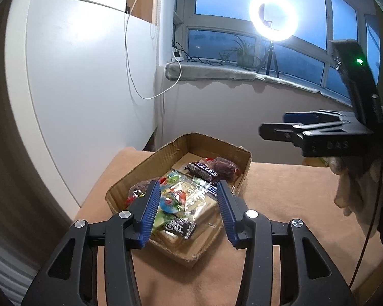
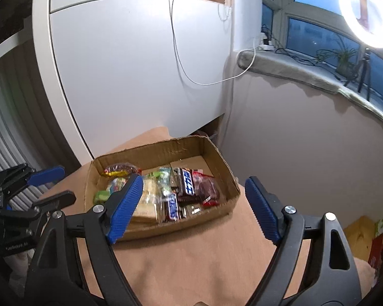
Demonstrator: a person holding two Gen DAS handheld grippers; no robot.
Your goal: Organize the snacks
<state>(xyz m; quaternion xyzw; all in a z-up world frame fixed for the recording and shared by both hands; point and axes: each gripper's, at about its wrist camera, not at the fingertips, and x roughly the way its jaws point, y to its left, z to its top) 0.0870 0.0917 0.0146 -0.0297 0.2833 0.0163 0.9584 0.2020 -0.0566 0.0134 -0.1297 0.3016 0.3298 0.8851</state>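
Tan cloth (image 2: 191, 260); cardboard box (image 2: 166, 150) holds snacks (image 2: 181, 191); both grippers' fingers apart, empty.

a shallow, open cardboard box (image 2: 163, 150) sits on the tan-covered tabletop (image 2: 191, 260), its torn rim uneven. the snacks lie loosely heaped inside, filling the nearer part of the floor. a dark chocolate bar (image 2: 189, 185) with blue-and-white lettering lies flat beside a clear packet of dark red pieces (image 2: 208, 187). a pale packet of biscuits (image 2: 146, 204) lies in the middle, a small green sweet (image 2: 101, 195) to one side, and a red-and-gold wrapper (image 2: 120, 169) against the far wall.
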